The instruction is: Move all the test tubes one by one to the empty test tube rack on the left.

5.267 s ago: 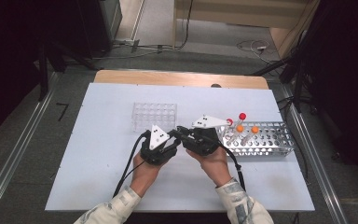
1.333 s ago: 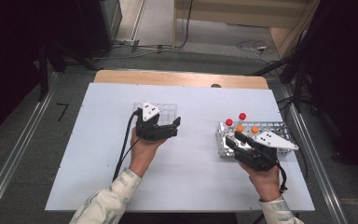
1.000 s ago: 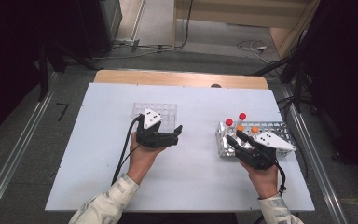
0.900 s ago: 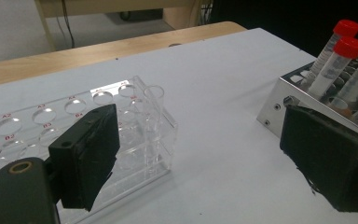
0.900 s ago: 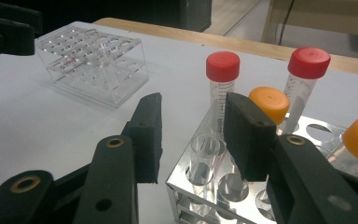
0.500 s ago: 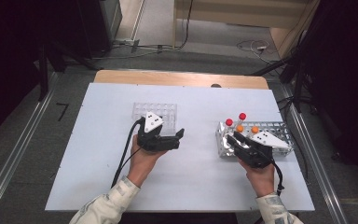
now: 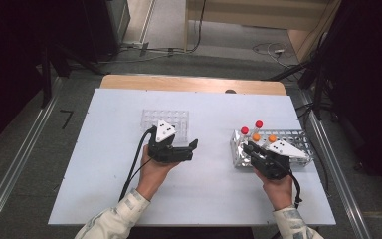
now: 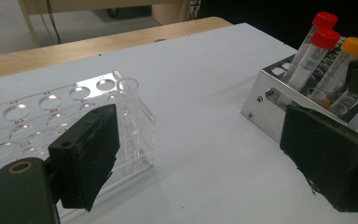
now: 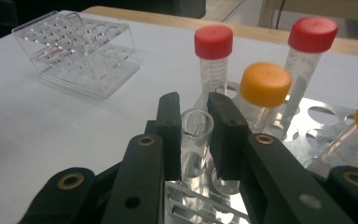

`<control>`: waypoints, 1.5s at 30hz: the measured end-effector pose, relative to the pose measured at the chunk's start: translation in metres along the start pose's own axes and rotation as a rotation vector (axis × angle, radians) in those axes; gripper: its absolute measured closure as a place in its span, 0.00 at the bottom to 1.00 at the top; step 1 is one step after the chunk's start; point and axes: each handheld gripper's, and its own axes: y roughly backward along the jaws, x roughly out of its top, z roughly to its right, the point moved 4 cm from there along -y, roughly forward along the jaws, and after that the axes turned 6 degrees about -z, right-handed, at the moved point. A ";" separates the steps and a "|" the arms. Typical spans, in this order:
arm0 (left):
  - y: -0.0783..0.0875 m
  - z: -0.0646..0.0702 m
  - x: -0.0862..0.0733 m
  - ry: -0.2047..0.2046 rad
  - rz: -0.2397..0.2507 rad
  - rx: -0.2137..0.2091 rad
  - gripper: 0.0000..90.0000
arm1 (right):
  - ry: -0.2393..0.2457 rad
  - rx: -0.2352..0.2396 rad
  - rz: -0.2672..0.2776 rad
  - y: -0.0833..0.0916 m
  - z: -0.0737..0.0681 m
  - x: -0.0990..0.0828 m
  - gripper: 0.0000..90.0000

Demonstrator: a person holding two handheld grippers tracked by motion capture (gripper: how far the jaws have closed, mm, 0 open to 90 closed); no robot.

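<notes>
A metal tube rack (image 7: 298,135) stands at the right of the table and holds two red-capped tubes (image 7: 258,124) and two orange-capped tubes (image 7: 272,138). At its near left corner my right gripper (image 7: 249,148) has just been closing its jaws on an uncapped clear tube (image 9: 196,136), which stands upright in a rack hole. The pads now press on both sides of it. My left gripper (image 7: 193,150) is open with nothing between its jaws. It points right, just in front of a clear acrylic rack (image 7: 171,119), where another clear tube (image 8: 128,105) stands in a corner hole.
The white tabletop (image 7: 209,189) has free room between the two racks and along the near edge. A wooden strip (image 7: 189,83) runs behind the table. Metal rails flank it on both sides.
Over the last second my right gripper edged left to the metal rack's near corner and its jaws closed around the clear tube. The left hand stayed by the acrylic rack.
</notes>
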 end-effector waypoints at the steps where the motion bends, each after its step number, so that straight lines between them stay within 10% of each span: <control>1: 0.000 0.000 0.000 -0.001 -0.001 -0.001 0.14 | -0.001 -0.001 0.005 0.002 0.000 0.002 0.81; 18: 0.001 0.006 0.001 -0.016 0.005 -0.018 0.16 | 0.034 0.015 0.083 0.035 -0.016 0.047 0.82; 45: -0.004 0.018 -0.007 -0.077 -0.013 -0.072 0.33 | 0.095 0.178 0.008 -0.043 -0.093 0.074 0.82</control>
